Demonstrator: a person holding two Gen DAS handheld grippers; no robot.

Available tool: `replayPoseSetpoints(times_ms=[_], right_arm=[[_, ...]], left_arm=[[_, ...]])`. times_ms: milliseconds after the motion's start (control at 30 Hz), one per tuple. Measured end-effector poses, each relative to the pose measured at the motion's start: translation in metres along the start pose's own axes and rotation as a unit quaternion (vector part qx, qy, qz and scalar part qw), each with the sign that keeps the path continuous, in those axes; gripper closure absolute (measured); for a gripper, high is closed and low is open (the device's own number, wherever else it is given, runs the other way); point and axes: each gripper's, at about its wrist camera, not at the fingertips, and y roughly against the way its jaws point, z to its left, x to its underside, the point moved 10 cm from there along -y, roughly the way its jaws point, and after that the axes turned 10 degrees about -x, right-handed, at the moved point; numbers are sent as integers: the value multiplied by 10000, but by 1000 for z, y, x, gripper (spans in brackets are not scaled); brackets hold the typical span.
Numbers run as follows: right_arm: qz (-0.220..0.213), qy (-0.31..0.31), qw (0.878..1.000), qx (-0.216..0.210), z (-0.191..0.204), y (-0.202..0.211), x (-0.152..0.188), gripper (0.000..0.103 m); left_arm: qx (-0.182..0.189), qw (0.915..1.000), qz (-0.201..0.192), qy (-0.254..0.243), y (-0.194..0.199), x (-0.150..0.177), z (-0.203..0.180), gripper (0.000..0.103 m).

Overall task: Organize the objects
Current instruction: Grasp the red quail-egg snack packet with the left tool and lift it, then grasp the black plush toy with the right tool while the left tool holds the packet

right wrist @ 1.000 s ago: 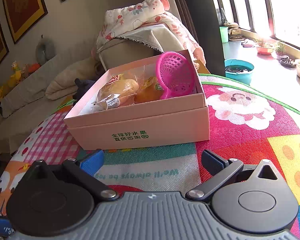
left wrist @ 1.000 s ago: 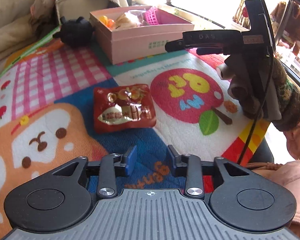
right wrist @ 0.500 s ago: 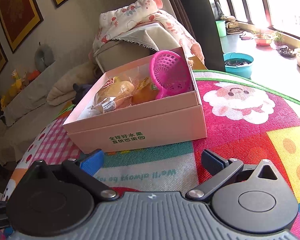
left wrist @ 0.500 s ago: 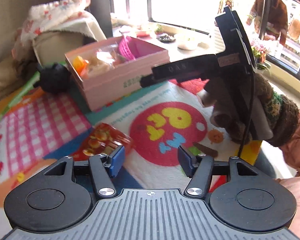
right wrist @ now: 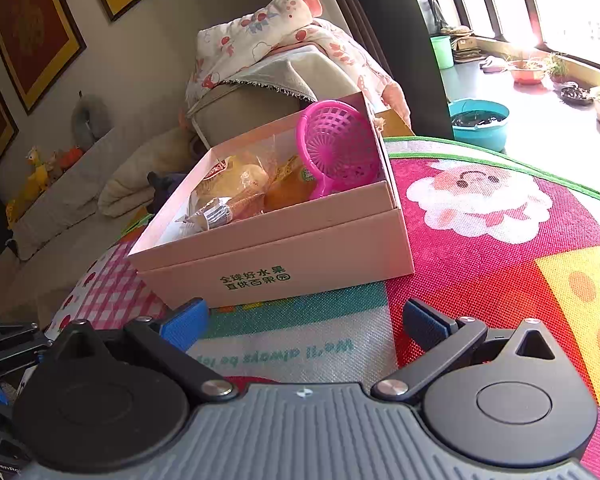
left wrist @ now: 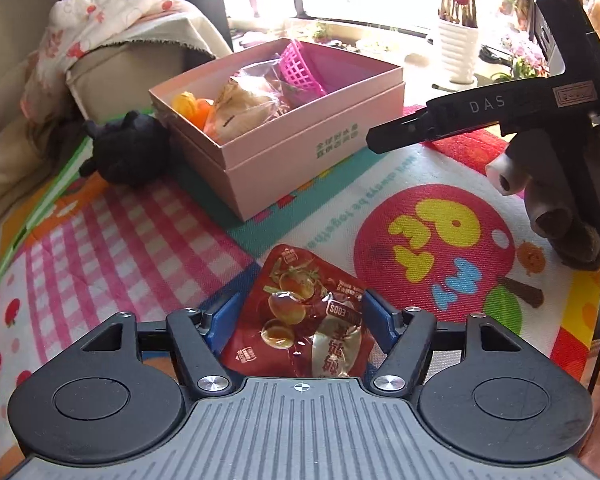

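In the left wrist view, the left gripper is seen low over the play mat, its blue pads spread to either side of a red snack packet. The packet lies flat on the mat between the pads; whether the pads touch it cannot be told, and it is not squeezed. This packet is not shown in the right wrist view.

Beyond the packet, toward the mat's far edge, a pink box is seen, with a black plush toy just beside its left corner. To the right, the other tool's black body is seen held above the mat by a gloved hand.

In the right wrist view, the right gripper is seen spread wide with nothing between its fingers, hovering near the box. The box's contents are seen better here: wrapped bread and a pink plastic basket leaning against the right wall. A sofa and framed pictures are seen behind.
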Motion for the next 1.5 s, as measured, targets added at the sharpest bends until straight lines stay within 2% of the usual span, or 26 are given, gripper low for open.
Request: replayPoseSetpoints(times_ms=[67, 300, 500, 633, 733, 833, 967, 1033, 1100, 1167, 1300, 1433, 1500], right_arm=[[5, -14, 10000, -11, 0, 0, 0, 0], [-2, -35, 10000, -26, 0, 0, 0, 0], [5, -27, 10000, -22, -1, 1, 0, 0], [85, 40, 9999, 54, 0, -2, 1, 0], [273, 317, 9988, 242, 6, -6, 3, 0], [480, 936, 9939, 322, 28, -2, 4, 0], [406, 1822, 9821, 253, 82, 7, -22, 0], [411, 2171, 9751, 172, 111, 5, -36, 0], [528, 2396, 9694, 111, 134, -5, -49, 0], [749, 2409, 9676, 77, 150, -23, -61, 0], [1111, 2508, 9614, 234, 173, -76, -85, 0], [1426, 3008, 9409, 628, 185, -148, -95, 0], [1547, 3211, 9294, 955, 183, -183, -96, 0]], left_arm=[[189, 9995, 220, -101, -2, 9, -7, 22], [19, 10000, 59, -57, 2, 14, -13, 23], [-171, 9957, 32, 907, 1, 15, -6, 25], [-394, 9921, -180, 1175, 6, 17, -6, 25], [-454, 9850, -305, 1639, 13, 18, 13, 25], [-735, 9726, -490, 2152, 24, 21, 47, 25], [-1146, 9422, -693, 3071, 24, 34, 103, 25], [-1358, 9284, -687, 3389, 17, 42, 128, 25], [-1579, 9183, -668, 3568, 11, 49, 146, 25], [-1661, 9136, -713, 3643, 9, 55, 155, 25], [-1672, 9143, -846, 3590, 7, 61, 156, 25], [-1606, 9139, -965, 3602, 7, 62, 153, 25], [-1583, 9135, -959, 3622, 5, 62, 153, 25]])
